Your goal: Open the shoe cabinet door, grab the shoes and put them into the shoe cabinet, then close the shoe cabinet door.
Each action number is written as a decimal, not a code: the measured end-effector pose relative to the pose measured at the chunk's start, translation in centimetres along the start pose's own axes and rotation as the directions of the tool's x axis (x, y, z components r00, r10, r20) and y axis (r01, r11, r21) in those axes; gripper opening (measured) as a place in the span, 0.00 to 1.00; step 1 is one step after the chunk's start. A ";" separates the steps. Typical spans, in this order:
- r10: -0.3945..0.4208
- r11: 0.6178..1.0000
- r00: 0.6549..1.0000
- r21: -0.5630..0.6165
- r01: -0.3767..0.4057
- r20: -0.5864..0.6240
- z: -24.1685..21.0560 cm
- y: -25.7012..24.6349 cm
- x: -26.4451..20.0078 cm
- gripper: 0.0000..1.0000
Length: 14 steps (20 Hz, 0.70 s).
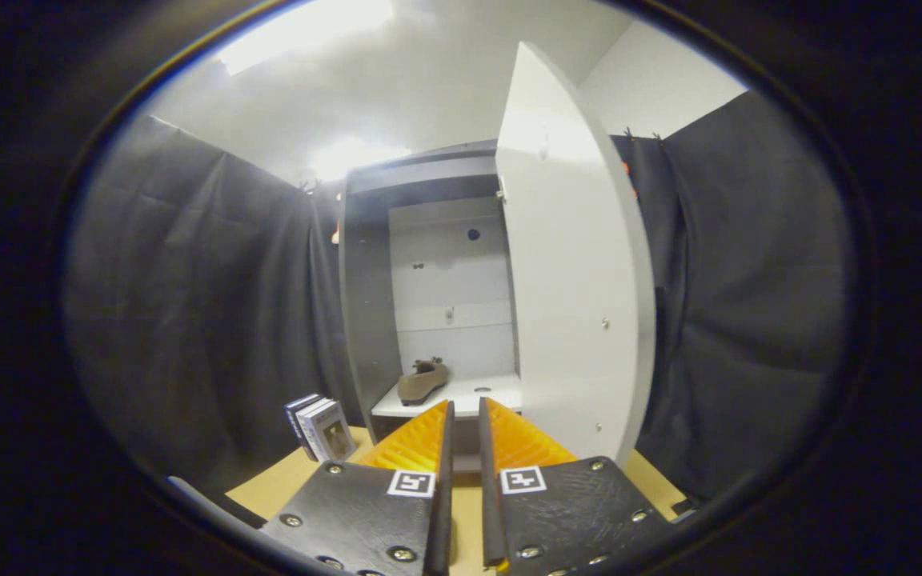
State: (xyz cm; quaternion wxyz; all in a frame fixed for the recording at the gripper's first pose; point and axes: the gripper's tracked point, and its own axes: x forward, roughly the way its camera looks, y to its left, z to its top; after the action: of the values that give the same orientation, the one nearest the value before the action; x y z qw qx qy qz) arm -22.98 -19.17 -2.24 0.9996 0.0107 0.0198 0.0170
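Table: a light wood top (301,480) with the shoe cabinet (365,320) standing at its far edge.
Room: black cloth walls, white ceiling with bright lights.
Door: the white cabinet door (573,304) stands wide open.
Shoe: one brown shoe (422,381) lies on the cabinet's bottom shelf — near the shelf's left side, beyond the fingers.
Books: a few books (318,428) stand near the table's left edge; the writing is too small to read.
Claw: the gripper (463,420) holds nothing — its orange fingers are nearly together, with a thin gap between.

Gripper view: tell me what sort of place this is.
Likely a staged test booth rather than a home: black cloth walls surround a white shoe cabinet, door open, one brown shoe inside, books beside it. The gripper is nearly closed, empty.
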 end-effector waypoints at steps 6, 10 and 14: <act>0.062 0.998 0.990 0.012 -0.061 -0.127 -7.9 4.5 3.5 0.25; 0.076 0.997 0.976 0.027 -0.072 -0.204 -15.0 6.3 5.4 0.25; 0.076 0.997 0.943 0.014 -0.075 -0.325 -23.1 7.6 6.2 0.25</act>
State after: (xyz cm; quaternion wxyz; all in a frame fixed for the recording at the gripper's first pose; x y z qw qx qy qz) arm -18.00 -10.91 -25.34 0.9812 0.0089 0.1839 0.0569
